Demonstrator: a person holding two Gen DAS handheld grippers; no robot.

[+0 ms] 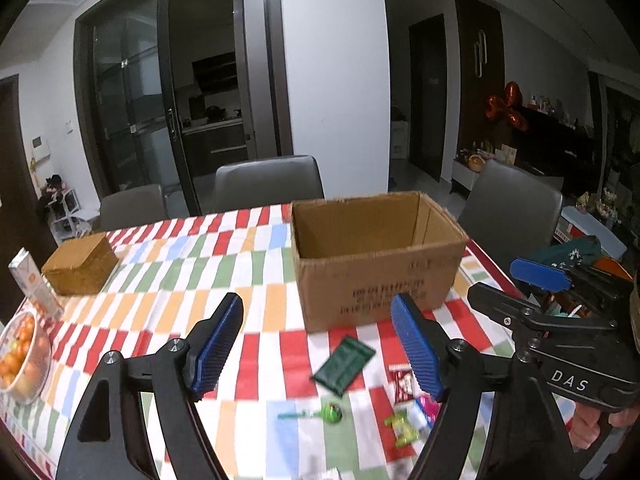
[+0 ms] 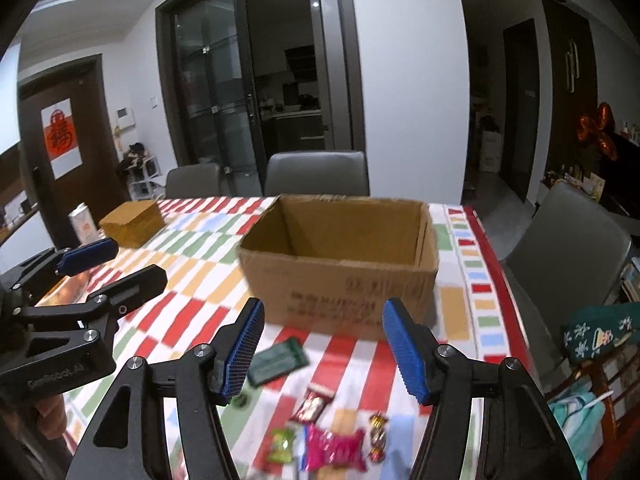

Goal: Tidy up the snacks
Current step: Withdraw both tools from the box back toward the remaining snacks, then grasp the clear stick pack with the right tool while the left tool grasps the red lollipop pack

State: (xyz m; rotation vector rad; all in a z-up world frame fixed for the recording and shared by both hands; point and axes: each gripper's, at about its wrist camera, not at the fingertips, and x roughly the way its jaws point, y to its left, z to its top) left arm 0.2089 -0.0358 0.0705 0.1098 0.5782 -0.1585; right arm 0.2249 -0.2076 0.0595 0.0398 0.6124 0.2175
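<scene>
An open cardboard box (image 1: 376,264) (image 2: 344,268) stands on the striped tablecloth (image 1: 200,264), and what shows of its inside is bare. Loose snacks lie in front of it: a dark green packet (image 1: 343,364) (image 2: 278,360), a red and white packet (image 1: 402,384) (image 2: 314,402), a green lollipop (image 1: 332,414), a yellow-green sweet (image 1: 402,428) (image 2: 282,444), a pink wrapper (image 2: 336,448) and a gold sweet (image 2: 378,430). My left gripper (image 1: 318,300) hovers open above them with nothing between its pads. Beside it my right gripper (image 2: 324,304) is open too and holds nothing.
A brown woven box (image 1: 80,264), a drink carton (image 1: 30,280) and a bowl of oranges (image 1: 20,356) sit at the table's left. Grey chairs (image 1: 268,182) (image 2: 568,240) stand behind and to the right. The table's right edge (image 2: 492,264) lies just past the cardboard box.
</scene>
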